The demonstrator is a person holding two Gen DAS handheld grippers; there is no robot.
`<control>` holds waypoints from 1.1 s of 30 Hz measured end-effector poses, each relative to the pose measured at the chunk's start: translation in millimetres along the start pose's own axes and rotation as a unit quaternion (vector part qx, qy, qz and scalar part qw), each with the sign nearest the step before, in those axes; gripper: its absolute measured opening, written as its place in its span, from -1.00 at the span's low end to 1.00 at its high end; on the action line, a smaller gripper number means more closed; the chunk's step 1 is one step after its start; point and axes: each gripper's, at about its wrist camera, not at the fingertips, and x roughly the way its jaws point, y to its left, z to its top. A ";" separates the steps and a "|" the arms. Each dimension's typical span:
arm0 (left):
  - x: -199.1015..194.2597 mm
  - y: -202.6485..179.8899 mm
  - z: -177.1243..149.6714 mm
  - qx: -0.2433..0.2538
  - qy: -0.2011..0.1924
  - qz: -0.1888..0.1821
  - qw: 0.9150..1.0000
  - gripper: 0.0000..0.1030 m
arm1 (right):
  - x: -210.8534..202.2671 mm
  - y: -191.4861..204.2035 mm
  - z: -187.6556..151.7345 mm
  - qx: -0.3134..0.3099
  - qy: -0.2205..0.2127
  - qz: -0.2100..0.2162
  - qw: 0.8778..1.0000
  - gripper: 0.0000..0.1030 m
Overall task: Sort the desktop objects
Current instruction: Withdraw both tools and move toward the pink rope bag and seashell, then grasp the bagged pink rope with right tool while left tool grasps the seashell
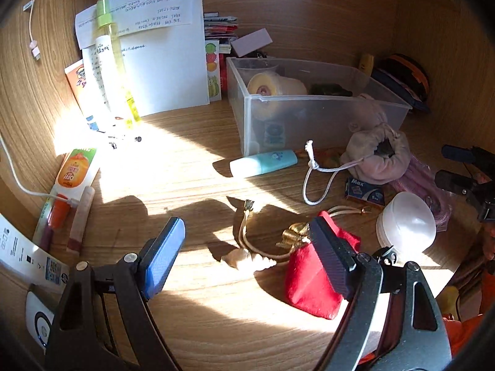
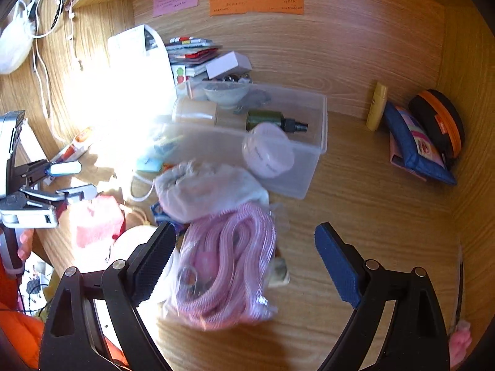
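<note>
In the left wrist view my left gripper [image 1: 247, 258] is open low over the wooden desk [image 1: 191, 185]. A small cream shell-like piece [image 1: 247, 261] and a gold cord lie between its fingers, untouched. A red pouch [image 1: 309, 281] lies just beyond the right finger. In the right wrist view my right gripper [image 2: 247, 262] is open around a bag of coiled pink cord [image 2: 229, 266], with neither pad pressing on it. A clear plastic bin [image 1: 324, 114] behind holds a few jars and a dark spray bottle [image 2: 272, 120]. A pale drawstring pouch [image 1: 377, 154] lies in front of the bin.
A light blue tube [image 1: 263, 162], a small blue box [image 1: 365, 193] and a white dome [image 1: 408, 222] lie near the pouches. Papers and a yellow spray bottle [image 1: 108, 55] lean at the back left. Cases and a wallet [image 2: 417, 142] fill the right corner. Wooden walls close in behind and to the right.
</note>
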 end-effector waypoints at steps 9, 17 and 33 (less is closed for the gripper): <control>-5.9 16.0 -16.2 -0.025 0.000 -0.009 1.000 0.61 | 11.8 3.9 -21.0 0.014 0.028 -0.014 0.999 0.75; -15.8 31.3 -23.0 -0.036 0.005 -0.009 0.999 0.61 | 11.2 -3.1 -13.1 0.029 0.031 -0.001 0.999 0.75; 10.7 15.3 -25.2 -0.017 0.027 -0.011 0.999 0.51 | 53.1 8.5 4.1 0.031 0.078 0.021 0.996 0.75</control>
